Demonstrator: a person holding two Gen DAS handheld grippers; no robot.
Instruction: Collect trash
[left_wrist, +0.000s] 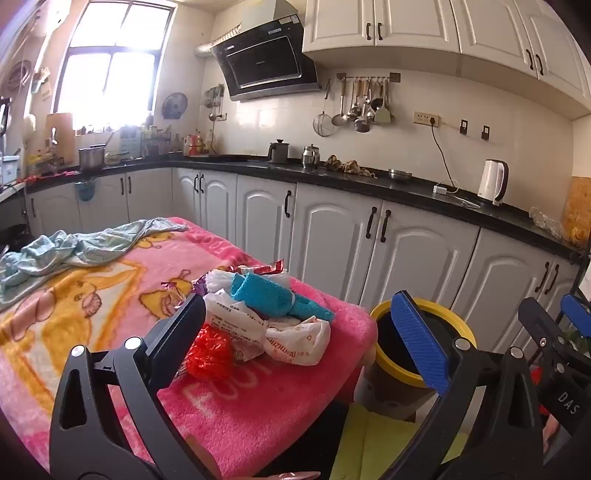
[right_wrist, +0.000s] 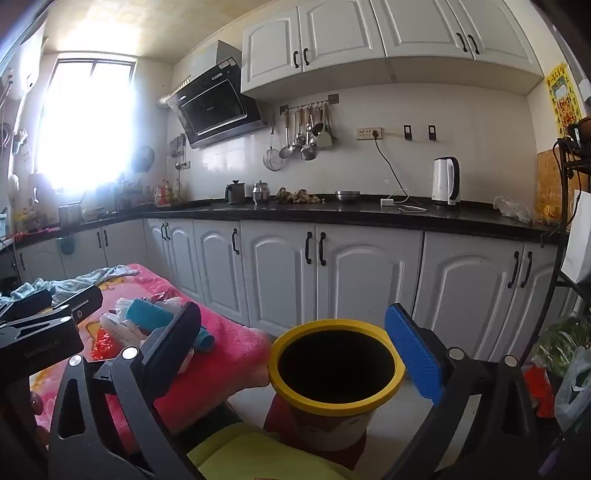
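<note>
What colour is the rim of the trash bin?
Yellow: the bin's rim rings a dark opening, clearest in the right wrist view.

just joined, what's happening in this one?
Trash pickup, not started. A person holds a claw in each hand; both are open and empty. The left claw faces a pile of wrappers with a teal cloth on top, lying on a pink blanket. The right claw points toward the yellow-rimmed bin standing beside the blanket's edge. The bin's inside looks dark; contents can't be told.
</note>
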